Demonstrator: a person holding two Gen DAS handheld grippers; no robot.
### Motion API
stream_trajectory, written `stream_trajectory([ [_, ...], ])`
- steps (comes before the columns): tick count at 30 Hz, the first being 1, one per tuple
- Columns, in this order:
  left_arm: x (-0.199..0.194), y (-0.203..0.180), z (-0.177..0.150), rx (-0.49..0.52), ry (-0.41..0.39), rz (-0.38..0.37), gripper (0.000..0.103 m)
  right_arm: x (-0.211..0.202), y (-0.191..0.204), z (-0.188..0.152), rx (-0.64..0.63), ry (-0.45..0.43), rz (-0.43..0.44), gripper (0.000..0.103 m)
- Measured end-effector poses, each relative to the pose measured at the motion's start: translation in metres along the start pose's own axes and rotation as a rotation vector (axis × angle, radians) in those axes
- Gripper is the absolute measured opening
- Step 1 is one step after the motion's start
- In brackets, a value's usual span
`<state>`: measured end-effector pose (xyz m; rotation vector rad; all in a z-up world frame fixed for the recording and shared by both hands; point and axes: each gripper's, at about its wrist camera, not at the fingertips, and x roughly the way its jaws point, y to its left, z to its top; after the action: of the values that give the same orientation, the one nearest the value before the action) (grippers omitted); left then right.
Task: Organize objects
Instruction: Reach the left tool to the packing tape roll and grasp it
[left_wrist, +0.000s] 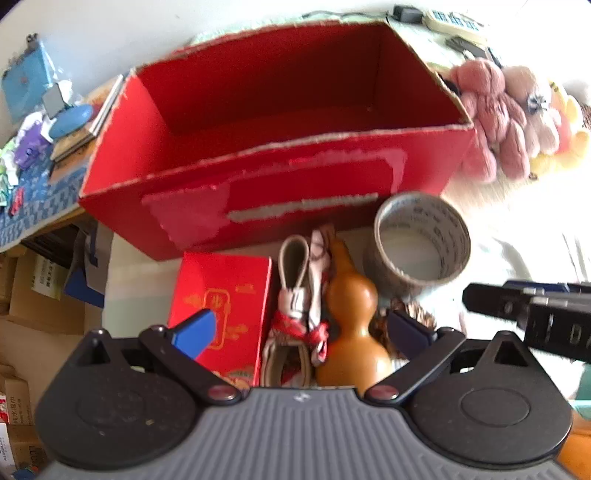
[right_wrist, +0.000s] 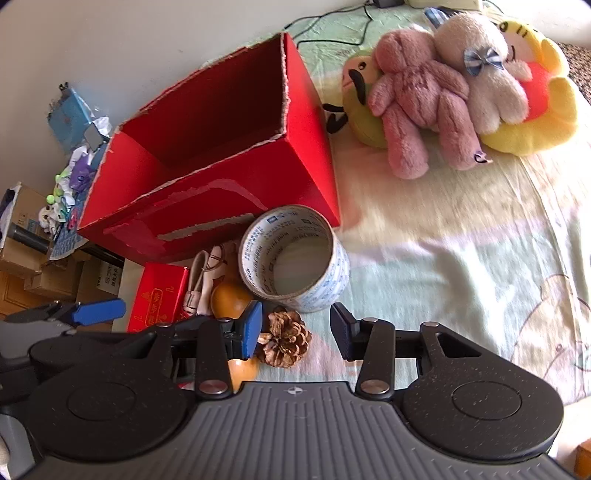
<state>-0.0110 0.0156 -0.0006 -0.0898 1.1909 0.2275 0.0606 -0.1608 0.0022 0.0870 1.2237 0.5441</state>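
Pinecone (right_wrist: 284, 339), brown and dry with its scales flared, lies on the pale bedcover (right_wrist: 461, 258) between the spread fingers of the right gripper (right_wrist: 295, 332); the blue-padded finger (right_wrist: 251, 328) stands just beside it on one side, the dark one is apart from it on the other, and nothing is pinched. The left gripper (left_wrist: 303, 328) is likewise spread wide, holding nothing, and hovers over a smooth orange-brown gourd (left_wrist: 351, 321) shaped like a bottle with a narrow neck. Just beside the gourd lies a small cloth charm with looped cord (left_wrist: 299, 295) and red trim, and next to that a flat red packet (left_wrist: 221, 306) printed in gold. Behind the pinecone and gourd stands a wide roll of tape (right_wrist: 295, 254), printed with blue lettering, on its side edge with the hollow core facing up. Beyond all these sits a large red cardboard box (right_wrist: 207, 162), open at the top with ragged torn rims, its front face scarred by peeled patches; its inside looks bare as far as can be seen. To the box's right, well apart from the grippers, a heap of plush toys (right_wrist: 461, 85) rests on the bedcover: pink, cream, green and yellow.
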Motion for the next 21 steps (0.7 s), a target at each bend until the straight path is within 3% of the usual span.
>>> stream_trajectory([
  [8,-0.003,0.016,-0.006,0.022,0.071,0.063,0.100,0.004,0.006,0.005,0.001,-0.002,0.061,0.045],
  [15,-0.005,0.023,-0.007,0.028,0.050,0.079,0.100,0.005,0.016,0.013,-0.024,0.015,0.080,0.045],
  [21,-0.013,0.022,0.002,0.048,0.002,0.030,0.100,0.007,0.020,0.016,-0.030,0.010,0.112,0.047],
])
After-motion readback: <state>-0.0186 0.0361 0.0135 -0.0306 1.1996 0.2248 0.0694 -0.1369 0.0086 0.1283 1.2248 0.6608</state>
